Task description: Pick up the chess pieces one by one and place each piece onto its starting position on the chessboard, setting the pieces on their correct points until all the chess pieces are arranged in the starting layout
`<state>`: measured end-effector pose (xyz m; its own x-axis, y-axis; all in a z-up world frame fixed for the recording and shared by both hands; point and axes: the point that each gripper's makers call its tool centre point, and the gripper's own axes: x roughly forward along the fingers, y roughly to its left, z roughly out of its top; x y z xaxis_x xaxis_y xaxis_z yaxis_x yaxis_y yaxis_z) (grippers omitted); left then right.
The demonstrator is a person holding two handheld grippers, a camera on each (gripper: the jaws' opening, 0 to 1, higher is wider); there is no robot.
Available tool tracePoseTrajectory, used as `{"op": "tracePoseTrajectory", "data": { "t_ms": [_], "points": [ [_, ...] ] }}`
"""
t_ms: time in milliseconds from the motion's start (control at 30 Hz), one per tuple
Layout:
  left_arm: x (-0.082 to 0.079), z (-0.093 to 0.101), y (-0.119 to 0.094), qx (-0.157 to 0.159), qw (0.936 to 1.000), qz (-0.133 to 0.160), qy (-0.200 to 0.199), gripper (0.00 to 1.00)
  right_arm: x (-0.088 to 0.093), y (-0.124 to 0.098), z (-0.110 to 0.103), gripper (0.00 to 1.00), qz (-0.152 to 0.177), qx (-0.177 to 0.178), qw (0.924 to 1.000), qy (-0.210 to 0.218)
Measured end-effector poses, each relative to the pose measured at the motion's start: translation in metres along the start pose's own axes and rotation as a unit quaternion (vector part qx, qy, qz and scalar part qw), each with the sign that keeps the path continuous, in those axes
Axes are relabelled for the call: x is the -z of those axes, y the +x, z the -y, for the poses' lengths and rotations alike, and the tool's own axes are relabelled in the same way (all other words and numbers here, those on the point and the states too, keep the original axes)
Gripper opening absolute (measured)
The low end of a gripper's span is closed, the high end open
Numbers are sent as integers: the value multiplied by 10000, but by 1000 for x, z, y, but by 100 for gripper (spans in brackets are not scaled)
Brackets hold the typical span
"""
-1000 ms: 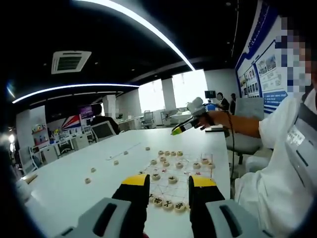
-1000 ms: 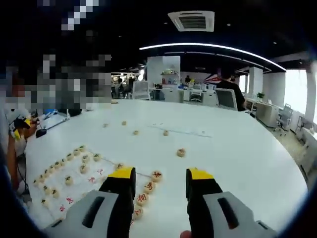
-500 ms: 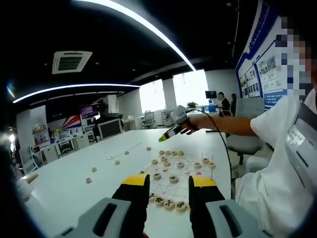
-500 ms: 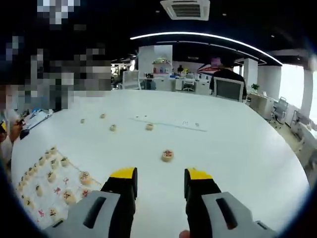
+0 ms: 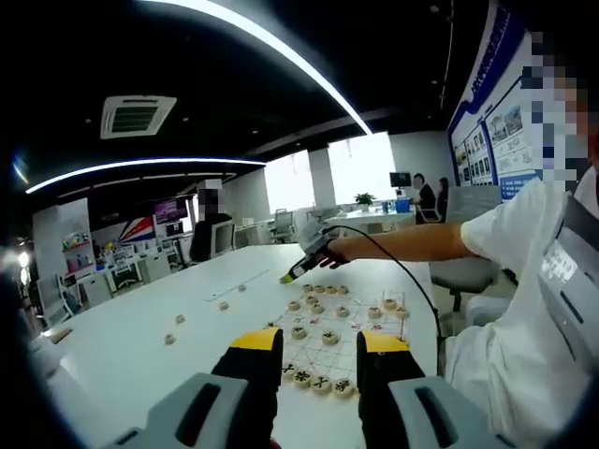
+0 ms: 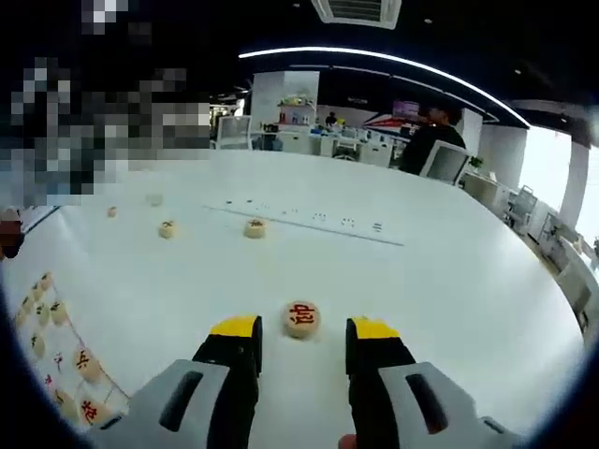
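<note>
Reaching out over the white table (image 6: 449,281), the right gripper (image 6: 301,337) had brought a loose red-marked piece (image 6: 301,319) between its open, empty jaws. Centring before closing would serve best. Three more strays lay beyond. The left gripper (image 5: 318,354) hovered open and empty above the chessboard (image 5: 351,327).
</note>
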<state>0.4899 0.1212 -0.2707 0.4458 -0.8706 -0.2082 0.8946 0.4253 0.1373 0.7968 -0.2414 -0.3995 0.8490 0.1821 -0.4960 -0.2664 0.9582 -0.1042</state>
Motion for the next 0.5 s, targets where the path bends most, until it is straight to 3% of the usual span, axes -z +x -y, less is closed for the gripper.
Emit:
{"op": "tracePoseTrajectory", "data": {
  "t_ms": [133, 200, 500],
  "points": [
    [1, -3, -1, -41, 10000, -18, -15, 33, -2, 7, 6, 30, -18, 85, 9999, 79],
    [2, -3, -1, -49, 10000, -20, -17, 33, 1, 10, 8, 18, -98, 117, 9998, 147],
    [4, -12, -3, -240, 9997, -71, -44, 33, -4, -5, 11, 18, 33, 59, 9996, 292]
  ]
}}
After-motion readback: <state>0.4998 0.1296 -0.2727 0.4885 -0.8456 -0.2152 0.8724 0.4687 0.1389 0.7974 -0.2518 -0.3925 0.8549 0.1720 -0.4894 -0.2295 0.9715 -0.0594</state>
